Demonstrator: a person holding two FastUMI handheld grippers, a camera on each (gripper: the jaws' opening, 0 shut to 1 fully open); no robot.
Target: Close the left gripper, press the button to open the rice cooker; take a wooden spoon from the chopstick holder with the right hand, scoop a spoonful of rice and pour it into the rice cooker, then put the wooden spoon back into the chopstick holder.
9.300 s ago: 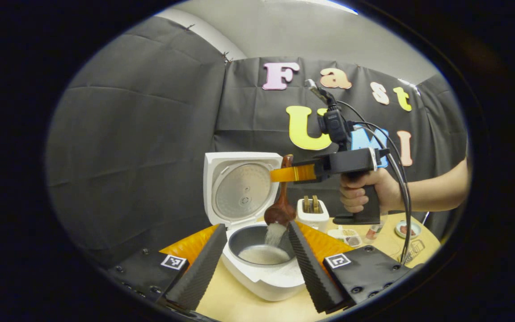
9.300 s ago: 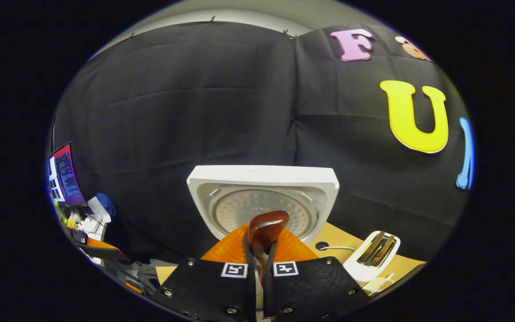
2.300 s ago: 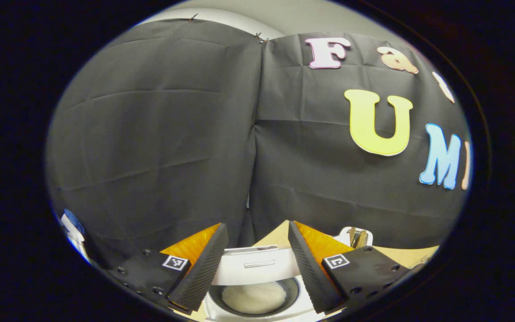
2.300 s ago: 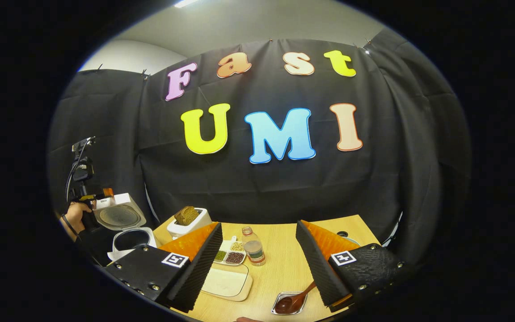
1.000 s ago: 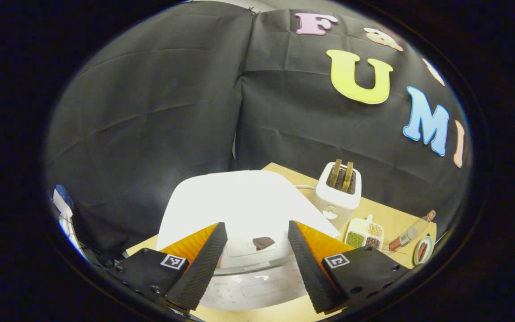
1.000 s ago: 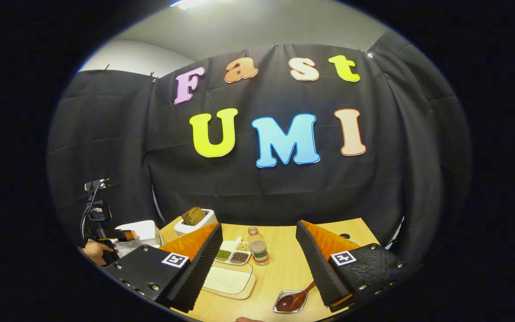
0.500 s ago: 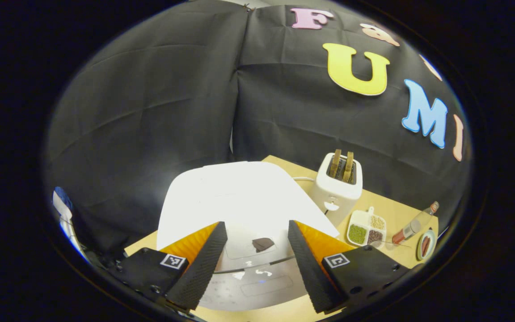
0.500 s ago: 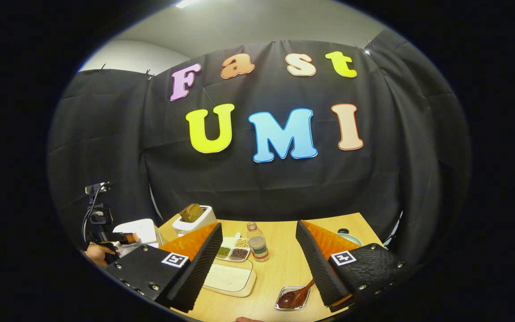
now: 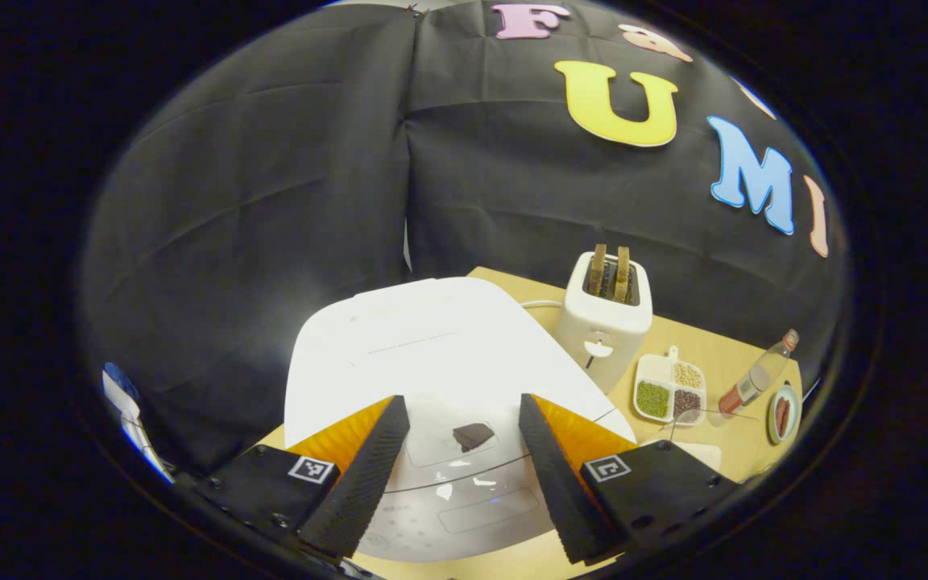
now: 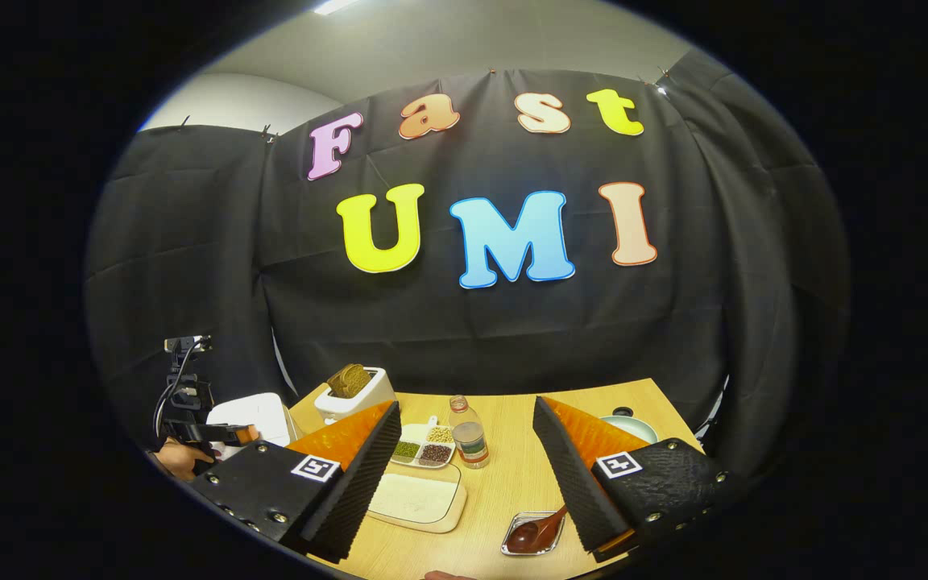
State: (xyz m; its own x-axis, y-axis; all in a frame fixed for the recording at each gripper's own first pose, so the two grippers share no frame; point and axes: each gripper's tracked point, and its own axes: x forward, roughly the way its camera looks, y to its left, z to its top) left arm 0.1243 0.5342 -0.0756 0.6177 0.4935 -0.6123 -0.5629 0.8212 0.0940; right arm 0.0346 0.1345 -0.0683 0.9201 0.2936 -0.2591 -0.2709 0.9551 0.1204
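The left tool [image 9: 457, 475] is seen with its jaws spread and nothing between them, poised just above the front of the rice cooker [image 9: 432, 354], whose white lid is down. The dark button [image 9: 472, 436] lies straight ahead between the two fingers, so the left tool is by far the nearer one to the cooker.

The right tool [image 10: 464, 479] is likewise spread and empty, held over the tabletop [image 10: 512, 475] well apart from the cooker. The wooden spoon [image 10: 535, 533] is seen resting in a small metal tray [image 10: 516, 549] just below and slightly right of centre, its bowl toward the camera and its handle running up and to the right, toward the right finger. The flat rice dish [image 10: 420, 499] lies just left of it.

With the spoon set down and the lid shut, the task is judged essentially finished.
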